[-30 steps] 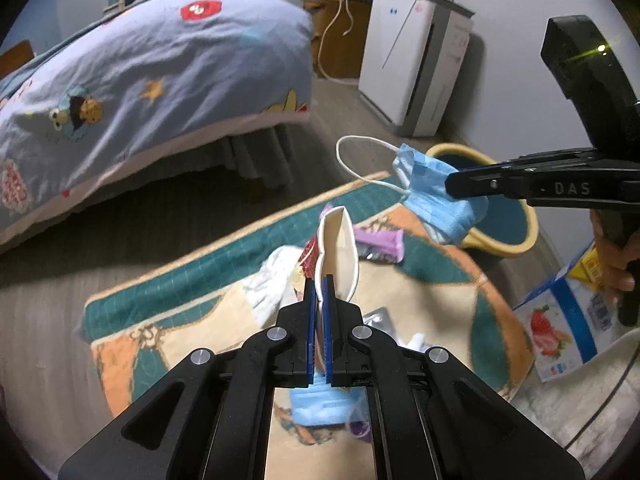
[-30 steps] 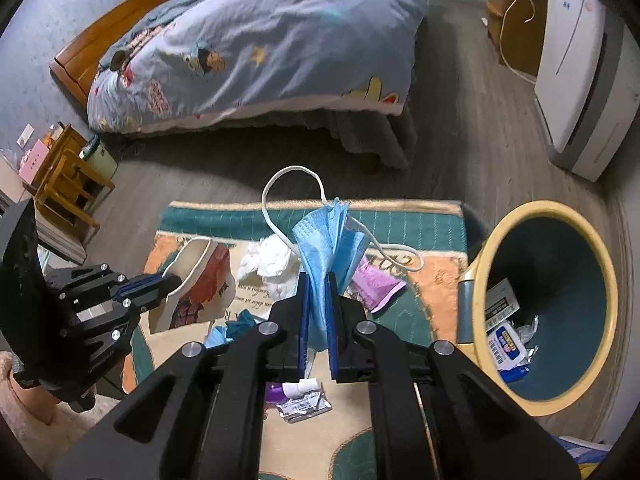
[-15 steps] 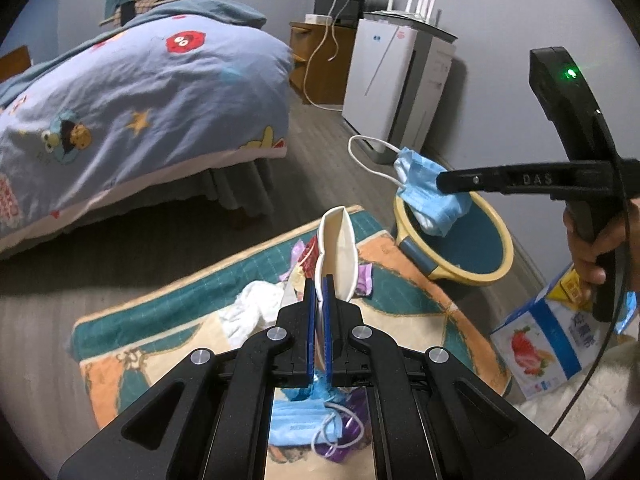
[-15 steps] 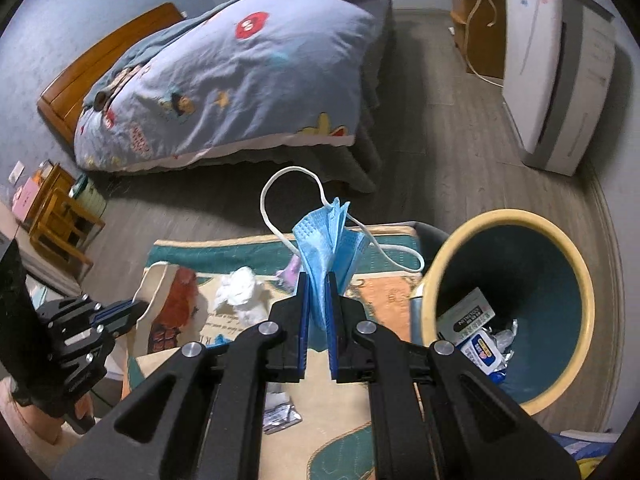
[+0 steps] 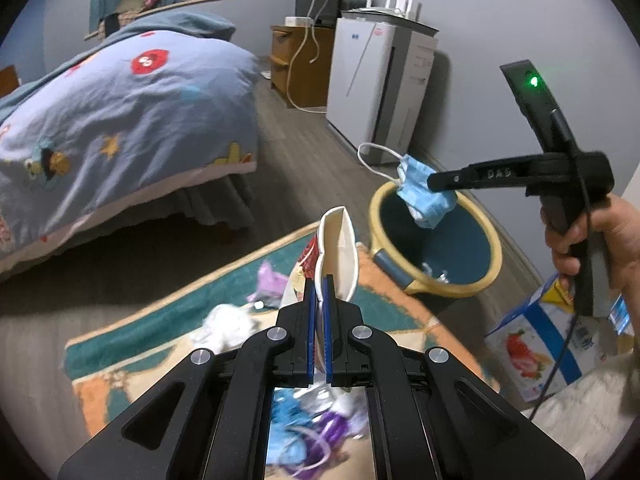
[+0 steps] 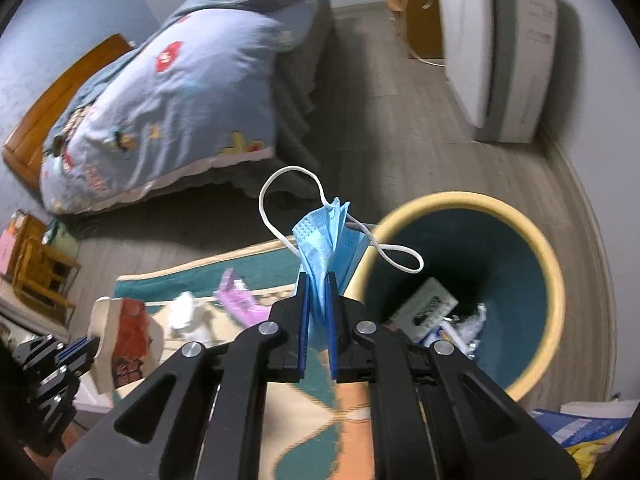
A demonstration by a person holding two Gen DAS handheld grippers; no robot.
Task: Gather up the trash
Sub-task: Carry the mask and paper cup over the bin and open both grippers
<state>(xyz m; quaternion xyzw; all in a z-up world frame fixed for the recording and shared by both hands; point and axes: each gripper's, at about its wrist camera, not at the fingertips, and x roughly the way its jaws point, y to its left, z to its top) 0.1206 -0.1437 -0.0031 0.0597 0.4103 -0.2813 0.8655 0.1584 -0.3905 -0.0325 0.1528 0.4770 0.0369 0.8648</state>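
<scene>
My right gripper point(image 6: 317, 280) is shut on a blue face mask point(image 6: 326, 240) with white ear loops, held over the near rim of the yellow bin point(image 6: 556, 280), which holds some trash. In the left wrist view the mask point(image 5: 424, 194) hangs over the bin point(image 5: 494, 236) from the right gripper point(image 5: 430, 181). My left gripper point(image 5: 319, 280) is shut on a squashed paper cup point(image 5: 338, 248), held above the rug. The cup point(image 6: 128, 336) and left gripper point(image 6: 94, 344) show at the lower left of the right wrist view.
More trash lies on the patterned rug point(image 5: 168, 316): a white tissue point(image 6: 184, 312), a purple wrapper point(image 6: 240, 300). A bed point(image 5: 120, 112) stands to the left, a white appliance point(image 5: 380, 80) behind the bin, a carton point(image 5: 540, 344) at right.
Both grippers have moved toward the bin with their loads. The mask has gone from above the rug to over the bin's rim, and the cup has risen and come closer to the bin.
</scene>
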